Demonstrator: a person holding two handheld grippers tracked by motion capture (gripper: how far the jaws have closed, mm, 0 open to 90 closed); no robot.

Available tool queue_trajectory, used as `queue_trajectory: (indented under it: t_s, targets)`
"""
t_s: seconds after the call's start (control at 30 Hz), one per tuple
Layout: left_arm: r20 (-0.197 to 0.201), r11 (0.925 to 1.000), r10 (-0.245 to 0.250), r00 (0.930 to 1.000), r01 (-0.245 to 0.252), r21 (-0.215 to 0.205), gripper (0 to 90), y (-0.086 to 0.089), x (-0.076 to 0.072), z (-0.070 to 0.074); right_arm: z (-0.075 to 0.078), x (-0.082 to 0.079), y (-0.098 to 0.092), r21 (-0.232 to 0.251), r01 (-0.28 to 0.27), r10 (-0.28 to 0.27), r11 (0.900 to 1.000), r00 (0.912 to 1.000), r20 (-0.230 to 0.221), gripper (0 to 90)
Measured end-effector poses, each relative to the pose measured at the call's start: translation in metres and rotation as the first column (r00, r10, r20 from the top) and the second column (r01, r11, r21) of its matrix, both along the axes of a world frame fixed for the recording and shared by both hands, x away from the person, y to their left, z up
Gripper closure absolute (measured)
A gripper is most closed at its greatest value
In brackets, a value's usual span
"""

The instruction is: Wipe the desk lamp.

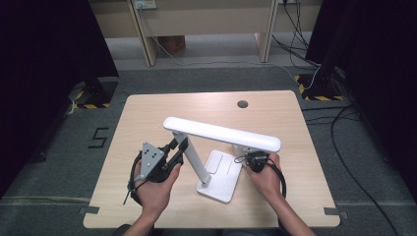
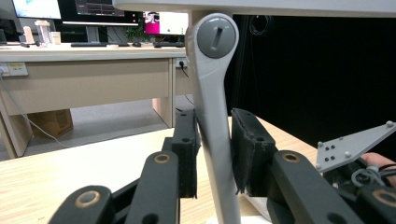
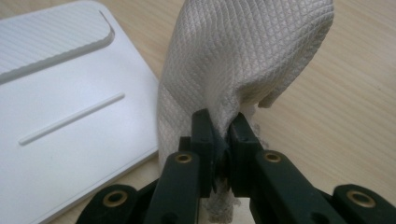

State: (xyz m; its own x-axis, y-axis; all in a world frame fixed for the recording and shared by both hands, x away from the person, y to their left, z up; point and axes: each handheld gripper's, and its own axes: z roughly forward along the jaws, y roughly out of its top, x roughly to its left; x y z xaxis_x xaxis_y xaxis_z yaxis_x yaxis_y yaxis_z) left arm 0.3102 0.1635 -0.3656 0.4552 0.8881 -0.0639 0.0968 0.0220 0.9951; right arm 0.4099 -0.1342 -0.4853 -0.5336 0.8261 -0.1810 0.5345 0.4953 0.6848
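Grey carpet (image 1: 206,78), wooden desks (image 1: 206,19) behind.

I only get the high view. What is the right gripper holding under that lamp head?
Observer: A pale quilted cloth, pinched in the right gripper.
Operator: Does the cloth touch the lamp base?
Observer: It hangs just beside the white base; I cannot tell whether they touch.
Operator: And the left one?
Observer: The left gripper has its jaws on both sides of the grey lamp arm, below the round hinge.
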Motion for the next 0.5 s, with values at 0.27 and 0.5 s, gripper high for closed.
queue_trajectory:
  t_s: [0.27,0.5]
  targets:
    - [-0.003,1.0000,-0.003,1.0000,0.003,0.000,71.3,0.000,0.000,0.000,0.025,0.024,0.047,0.106,-0.111,0.102,0.988,0.9910,0.086,83.7]
    - [-0.011,0.9999,-0.016,0.9998,0.016,-0.002,71.3,0.003,0.000,-0.001,0.005,0.047,0.099,0.069,-0.217,0.217,0.974,0.9761,0.011,83.5]
